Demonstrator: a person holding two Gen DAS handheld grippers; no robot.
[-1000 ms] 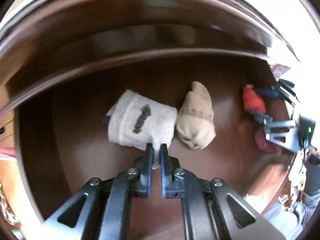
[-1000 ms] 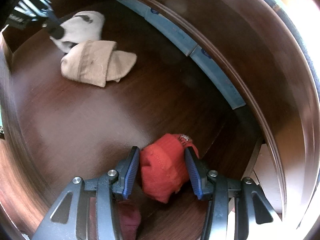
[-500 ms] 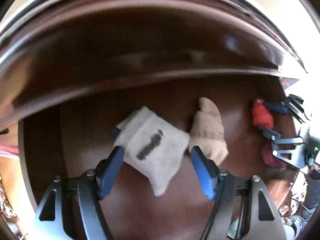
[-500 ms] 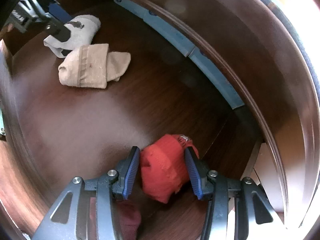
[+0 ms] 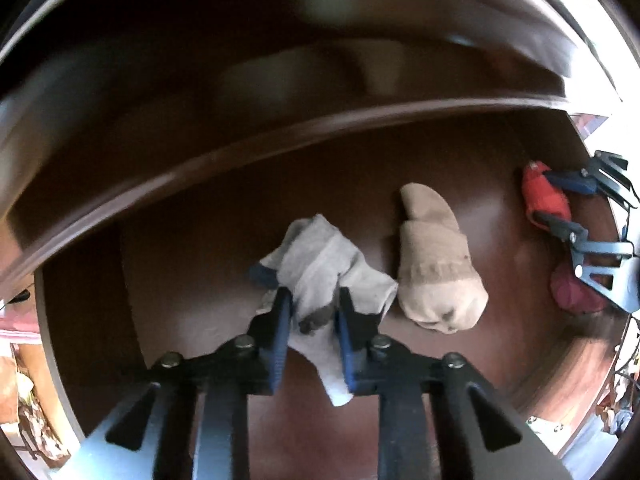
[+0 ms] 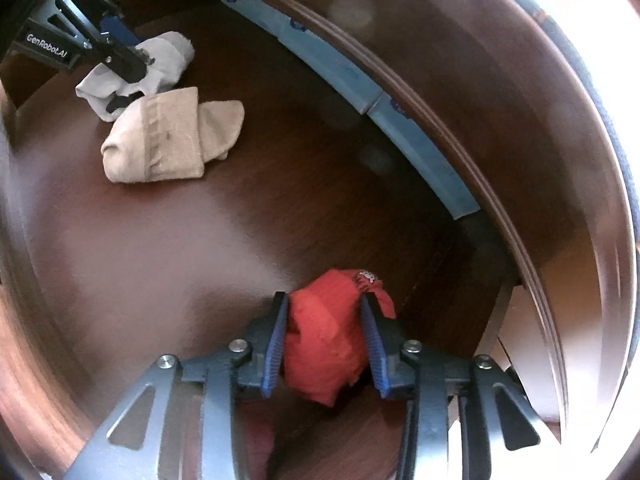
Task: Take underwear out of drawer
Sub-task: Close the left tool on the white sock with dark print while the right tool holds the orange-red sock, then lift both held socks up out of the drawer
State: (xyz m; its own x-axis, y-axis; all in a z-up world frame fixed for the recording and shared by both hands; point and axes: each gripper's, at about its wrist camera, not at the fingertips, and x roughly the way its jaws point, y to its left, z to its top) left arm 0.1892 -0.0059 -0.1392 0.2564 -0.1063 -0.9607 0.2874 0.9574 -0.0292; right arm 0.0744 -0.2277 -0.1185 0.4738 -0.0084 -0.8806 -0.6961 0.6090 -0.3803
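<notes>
Inside the dark wooden drawer (image 6: 280, 200), a grey-white folded underwear piece (image 5: 320, 256) lies bunched between the fingers of my left gripper (image 5: 312, 300). The jaws are closing and the pads pinch its middle. The right wrist view shows the same gripper (image 6: 120, 56) on that piece (image 6: 168, 56) at the far left. My right gripper (image 6: 324, 308) points down at the drawer's right end, its jaws closing with the pads pressed on a red underwear piece (image 6: 324, 344). A beige folded piece (image 5: 432, 256) lies loose beside the grey one.
A dark red garment (image 5: 572, 296) lies under the right gripper near the drawer's front. Pale blue flat packs (image 6: 344, 68) line the drawer's back wall. The drawer front (image 5: 240, 152) curves above the left gripper. Bare drawer floor spans the middle between the two grippers.
The left gripper opened wide, came down over the grey-white piece and closed on its middle, bunching it. The right gripper's fingers drew in tighter on the red piece without moving.
</notes>
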